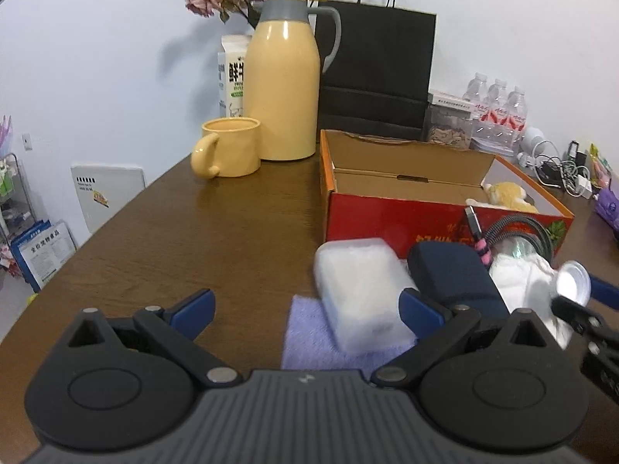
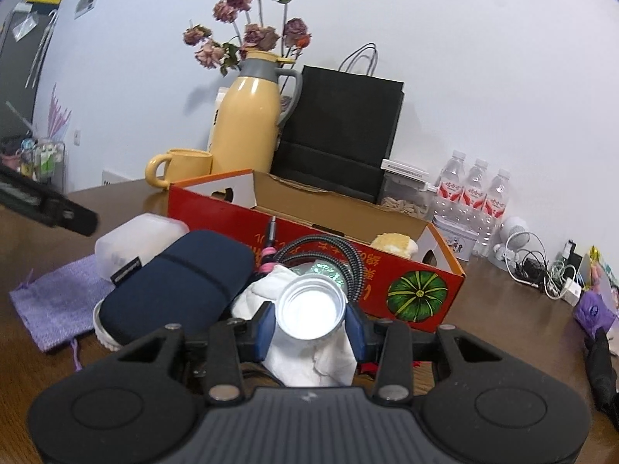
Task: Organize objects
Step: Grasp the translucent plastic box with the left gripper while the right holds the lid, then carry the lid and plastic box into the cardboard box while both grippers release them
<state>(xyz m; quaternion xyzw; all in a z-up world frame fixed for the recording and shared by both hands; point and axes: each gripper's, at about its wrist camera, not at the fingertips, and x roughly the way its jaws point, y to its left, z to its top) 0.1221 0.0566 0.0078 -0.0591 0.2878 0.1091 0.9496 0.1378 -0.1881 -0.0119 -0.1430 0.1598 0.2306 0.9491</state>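
Left wrist view. You're over a dark brown wooden table (image 1: 201, 232) set against a pale wall. Take the red cardboard box (image 1: 390, 212) as your landmark: it sits open, with a yellow plush toy (image 1: 510, 195) in its far right corner. Left of the box stand a yellow thermos jug (image 1: 284, 81) and a yellow mug (image 1: 232, 150); behind it, a black paper bag (image 1: 377, 69) and a pack of water bottles (image 1: 499, 112). In front of the box lie a frosted plastic case (image 1: 359, 290) on a purple cloth pouch (image 1: 309, 336), and a navy zip case (image 1: 452, 274) just right of it. Your left gripper (image 1: 305, 309) has its jaws wide apart with nothing gripped; the frosted case lies between the blue pads (image 1: 193, 307), nearer the right one.

Right wrist view. Same table, the box now straight ahead, with a pumpkin print on its near end. A tangle of chargers (image 2: 541, 266) lies right of the box along the wall. Your right gripper (image 2: 311, 326) is clamped on a small silver-rimmed jar (image 2: 311, 309), open mouth facing the camera, held in front of the box's near wall. Under the jar is a crumpled white cloth (image 2: 309, 359); a braided cable (image 2: 340, 255) coils between jar and box.
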